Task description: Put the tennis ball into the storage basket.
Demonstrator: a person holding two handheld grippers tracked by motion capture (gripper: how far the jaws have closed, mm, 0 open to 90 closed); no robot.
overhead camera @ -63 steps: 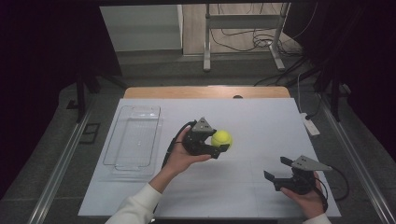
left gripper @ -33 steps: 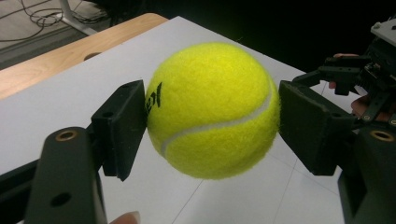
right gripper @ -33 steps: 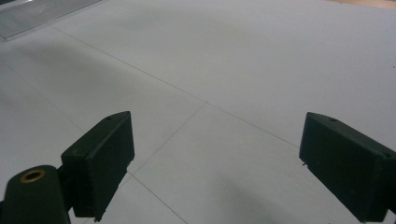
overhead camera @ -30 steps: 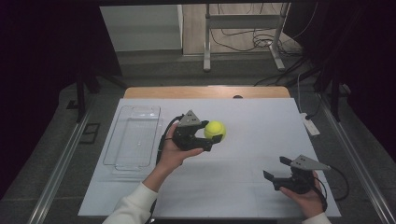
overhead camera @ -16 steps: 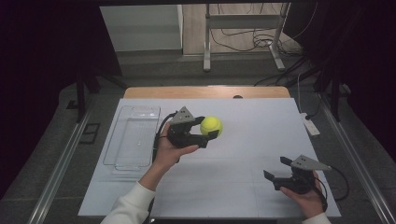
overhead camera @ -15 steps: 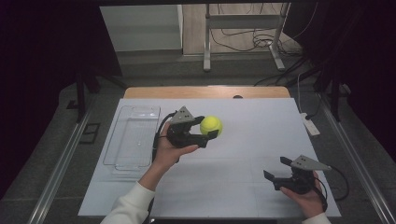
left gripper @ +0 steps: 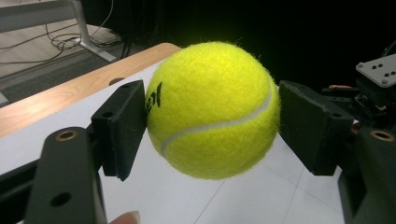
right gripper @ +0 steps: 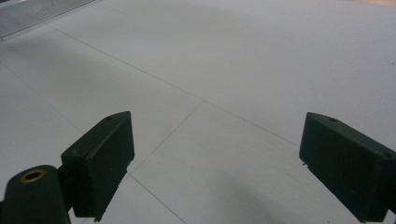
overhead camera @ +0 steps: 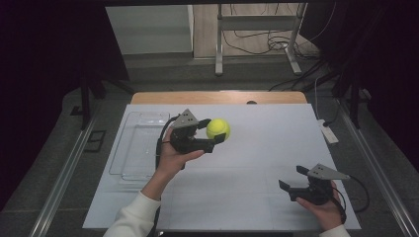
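A yellow tennis ball (overhead camera: 218, 129) hangs in the air above the white table (overhead camera: 257, 148), left of its middle. My left gripper (overhead camera: 212, 132) is shut on it. In the left gripper view the ball (left gripper: 212, 109) sits between the two black jaws, pressed against the left one and meeting the right one. Near the table's front right, my right gripper (overhead camera: 291, 177) rests low in the person's hand. Its jaws stand wide open over bare white surface in the right gripper view (right gripper: 215, 158), with nothing between them.
A clear plastic tray (overhead camera: 129, 118) lies on the table's left side, just left of the left hand. A small white device (overhead camera: 328, 133) sits at the right edge. The right gripper (left gripper: 373, 84) shows past the ball in the left gripper view.
My left gripper has carried the tennis ball left and toward the far side, nearer the clear tray. The right gripper has stayed put and open.
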